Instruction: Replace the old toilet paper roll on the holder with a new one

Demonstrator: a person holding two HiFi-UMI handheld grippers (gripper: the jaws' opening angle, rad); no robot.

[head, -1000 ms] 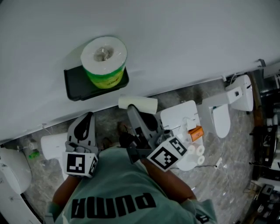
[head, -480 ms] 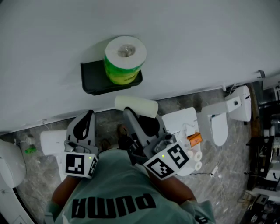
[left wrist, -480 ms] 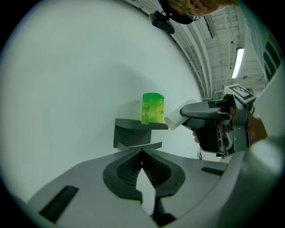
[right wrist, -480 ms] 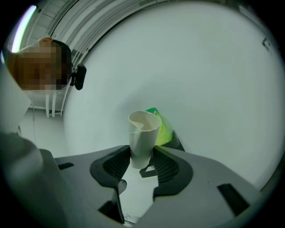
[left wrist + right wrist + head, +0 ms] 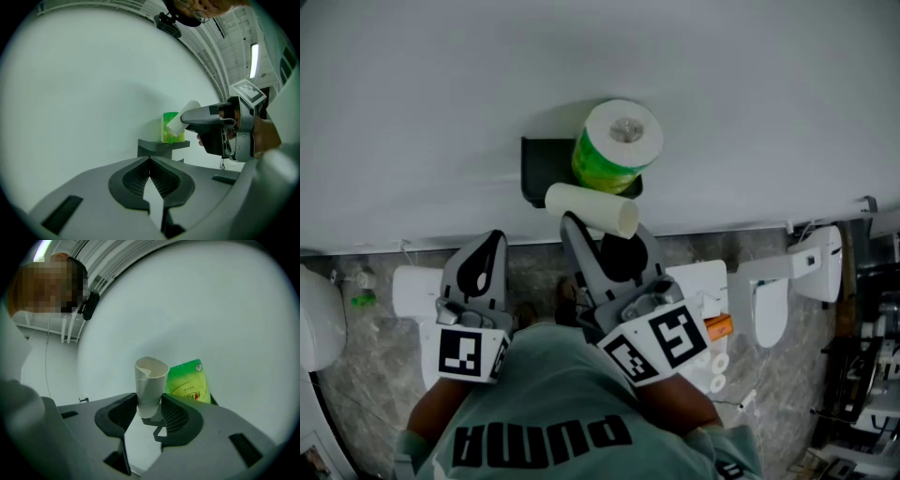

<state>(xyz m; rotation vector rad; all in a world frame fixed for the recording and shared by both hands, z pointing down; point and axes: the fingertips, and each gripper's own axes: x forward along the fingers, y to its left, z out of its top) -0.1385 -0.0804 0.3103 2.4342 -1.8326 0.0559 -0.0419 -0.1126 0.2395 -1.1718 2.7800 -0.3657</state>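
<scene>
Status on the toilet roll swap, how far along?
Done, apparently: the pale bare cardboard tube is off the black wall holder, clamped in the right hand-held gripper. In hand: that tube, held just in front of the holder. To do: the new green-wrapped toilet paper roll stands on the holder's shelf, wrapper on, not mounted. The left hand-held gripper is shut and empty.
</scene>
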